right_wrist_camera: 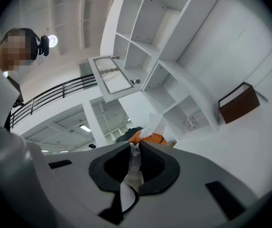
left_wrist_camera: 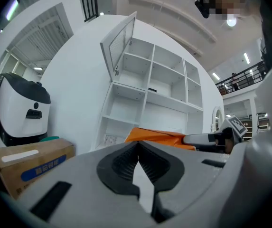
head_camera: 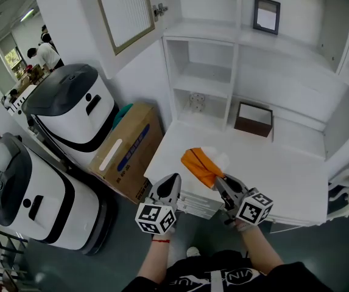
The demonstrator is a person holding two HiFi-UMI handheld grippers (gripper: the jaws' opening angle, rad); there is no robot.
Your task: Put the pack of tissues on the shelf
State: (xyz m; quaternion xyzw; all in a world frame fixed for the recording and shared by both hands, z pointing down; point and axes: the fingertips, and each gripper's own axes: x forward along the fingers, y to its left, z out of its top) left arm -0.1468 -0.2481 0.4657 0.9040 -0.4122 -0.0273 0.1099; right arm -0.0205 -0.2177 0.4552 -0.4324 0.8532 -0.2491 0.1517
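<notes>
Pack: soft orange plastic pack of tissues (head_camera: 202, 165), crinkled white end, above the smooth white bench (head_camera: 284, 175).
Right hand-held gripper (head_camera: 222, 186): clamped on the white end.
Left hand-held gripper (head_camera: 173, 186): jaws together, empty.

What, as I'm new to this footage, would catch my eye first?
The bright orange pack of tissues, pinched in the right hand-held gripper above the white counter, stands out against the white shelf unit behind it. At left, two big white-and-black machines stand beside a cardboard box.
</notes>
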